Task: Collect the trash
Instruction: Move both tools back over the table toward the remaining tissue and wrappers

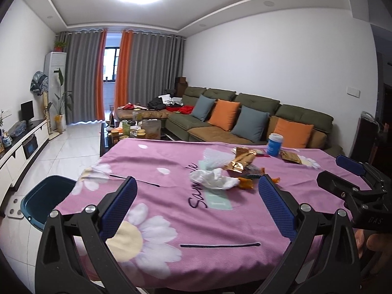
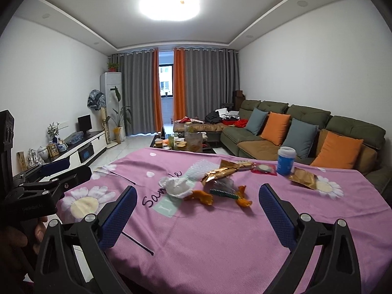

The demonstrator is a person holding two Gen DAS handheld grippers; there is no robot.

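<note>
Trash lies in the middle of a table under a pink flowered cloth (image 1: 171, 161). It includes crumpled white tissue (image 1: 215, 179) (image 2: 177, 185), orange peel (image 2: 203, 197), gold wrappers (image 1: 241, 160) (image 2: 220, 172) and a piece of bubble wrap (image 1: 215, 156). A second gold packet (image 2: 302, 177) lies to the right. My left gripper (image 1: 197, 191) is open over the near part of the table, with nothing between its fingers. My right gripper (image 2: 197, 199) is also open and empty, a little short of the peel. Each gripper shows at the edge of the other's view.
A teal bin (image 1: 46, 198) stands on the floor by the table's left corner. A blue tub with a white lid (image 2: 285, 160) stands at the table's far right. Beyond are a green sofa (image 2: 306, 132), a cluttered coffee table (image 1: 132, 129) and a TV cabinet (image 1: 22, 144).
</note>
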